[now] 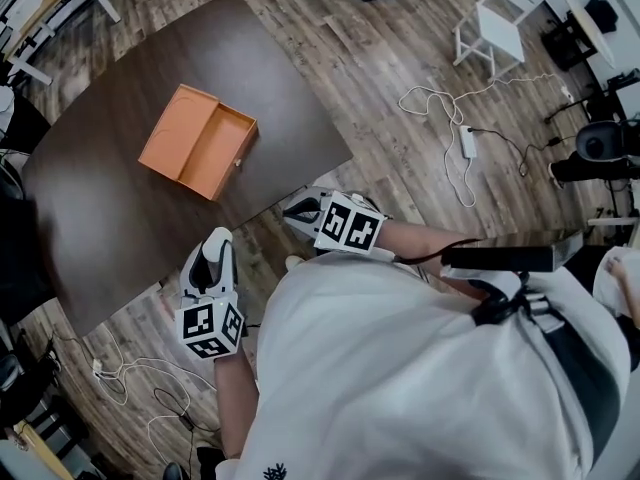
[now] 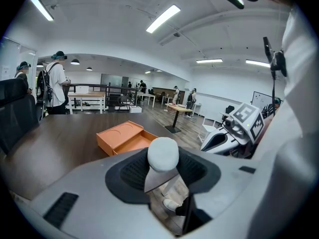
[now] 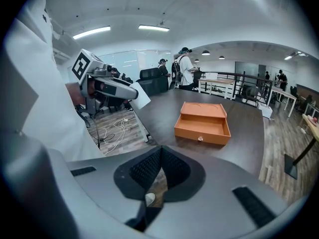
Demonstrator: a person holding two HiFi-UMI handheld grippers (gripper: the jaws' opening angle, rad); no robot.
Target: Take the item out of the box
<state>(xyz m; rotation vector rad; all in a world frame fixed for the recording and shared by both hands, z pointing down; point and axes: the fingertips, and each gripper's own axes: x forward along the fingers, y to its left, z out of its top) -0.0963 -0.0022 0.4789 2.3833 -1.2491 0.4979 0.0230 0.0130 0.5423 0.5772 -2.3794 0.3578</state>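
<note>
While both tongs hung close to body, just off near tabletop edge: left tongs (image 1: 214, 243) clamped wide on white rounded item (image 2: 163, 153), probably box's content, though exact kind unclear. Right tongs (image 3: 158, 169) clenched, nothing between. Farther out, orange box (image 1: 198, 140) lay open on dark tabletop (image 1: 110, 218), tray apparently bare. Judged: removal step essentially done, item well apart from box. Next move called for setting item on free tabletop, easing grip gently.

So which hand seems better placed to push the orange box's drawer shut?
Right, probably. The right gripper is shut and empty, facing the orange box, while the left gripper is busy holding a white round item.
</note>
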